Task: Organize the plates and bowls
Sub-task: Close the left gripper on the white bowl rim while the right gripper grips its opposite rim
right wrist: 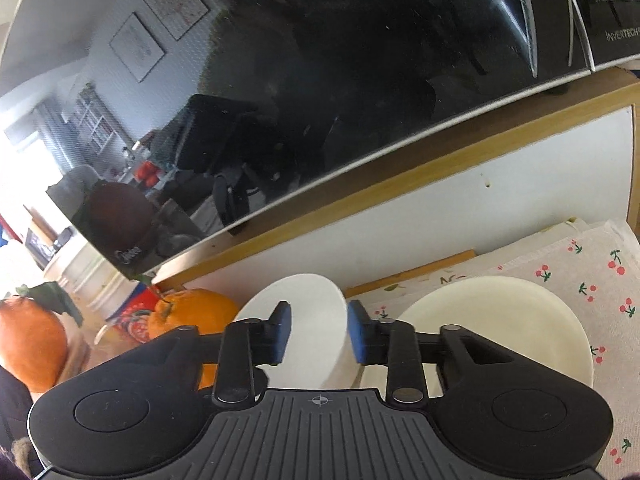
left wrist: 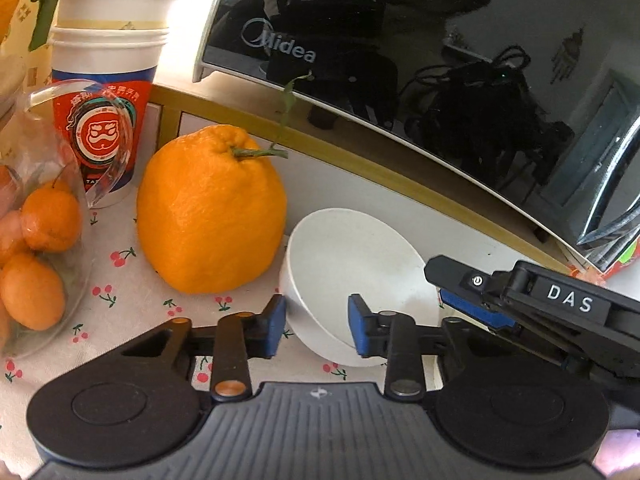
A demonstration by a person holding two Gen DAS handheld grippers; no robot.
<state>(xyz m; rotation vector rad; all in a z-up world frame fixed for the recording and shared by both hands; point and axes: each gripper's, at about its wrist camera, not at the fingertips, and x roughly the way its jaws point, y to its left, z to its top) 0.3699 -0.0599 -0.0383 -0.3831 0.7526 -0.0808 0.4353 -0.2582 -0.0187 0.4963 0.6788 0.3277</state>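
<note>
Both grippers' jaws clamp the empty white bowl (left wrist: 352, 264), left gripper (left wrist: 317, 326) and right gripper (right wrist: 316, 332).

The white bowl (left wrist: 352, 264) looks matt and smooth, like plastic or unglazed ceramic, and the cream plate (right wrist: 500, 320) beside it has a soft satin sheen. The microwave door (left wrist: 400, 60) is glossy black glass, mirror-like, edged in brushed silvery metal, above a pale wood-look ledge (left wrist: 360, 160). The tablecloth (left wrist: 132, 300) is woven matt cloth printed with cherries, the large orange (left wrist: 208, 212) has dimpled, waxy skin, the cups (left wrist: 108, 60) are paper, and both grippers are matt black plastic with blue rubbery pads (left wrist: 276, 328)
</note>
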